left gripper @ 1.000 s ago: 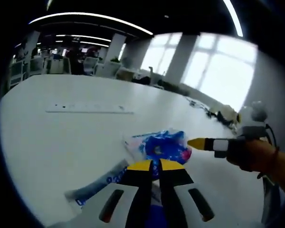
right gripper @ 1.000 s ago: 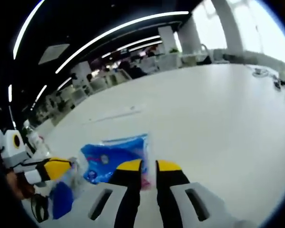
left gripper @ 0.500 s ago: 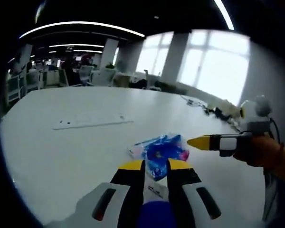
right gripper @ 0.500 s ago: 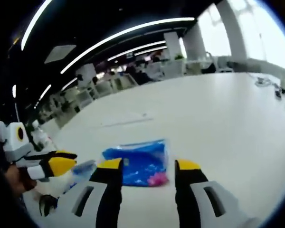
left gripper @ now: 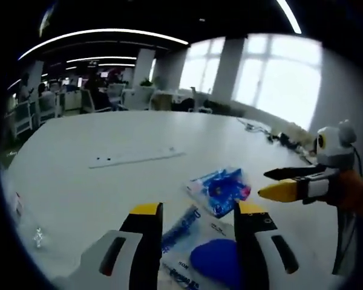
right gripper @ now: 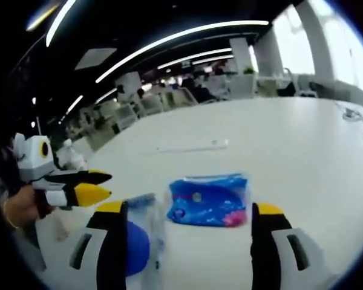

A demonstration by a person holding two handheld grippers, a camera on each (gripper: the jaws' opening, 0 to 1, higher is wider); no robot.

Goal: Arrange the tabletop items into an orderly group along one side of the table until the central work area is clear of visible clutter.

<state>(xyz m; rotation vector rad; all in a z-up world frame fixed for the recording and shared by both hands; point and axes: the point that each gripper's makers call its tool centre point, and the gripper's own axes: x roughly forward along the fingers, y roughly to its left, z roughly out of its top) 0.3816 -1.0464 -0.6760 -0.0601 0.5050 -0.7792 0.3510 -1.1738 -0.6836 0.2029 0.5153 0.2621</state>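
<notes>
A blue printed packet (left gripper: 221,188) lies flat on the white table (left gripper: 109,193). Beside it lies a clear plastic packet holding a round blue piece (left gripper: 216,267), right between my left gripper's jaws. My left gripper (left gripper: 199,209) stands open, touching nothing. My right gripper (left gripper: 265,184) comes in from the right, open, just right of the blue packet. In the right gripper view the blue packet (right gripper: 209,199) lies ahead of my open right gripper (right gripper: 187,208), the clear packet (right gripper: 136,238) sits by its left jaw, and the left gripper (right gripper: 107,185) hovers open at the left.
A long white strip (left gripper: 136,158) (right gripper: 190,145) lies farther out on the table. Cables and small items (left gripper: 278,136) sit near the table's far right edge. Office desks and chairs (left gripper: 72,99) stand beyond the table. A hand (right gripper: 18,205) holds the left gripper.
Both grippers went from shut to wide open. The left let go of the clear packet, which now lies on the table. Both cameras drew back a little.
</notes>
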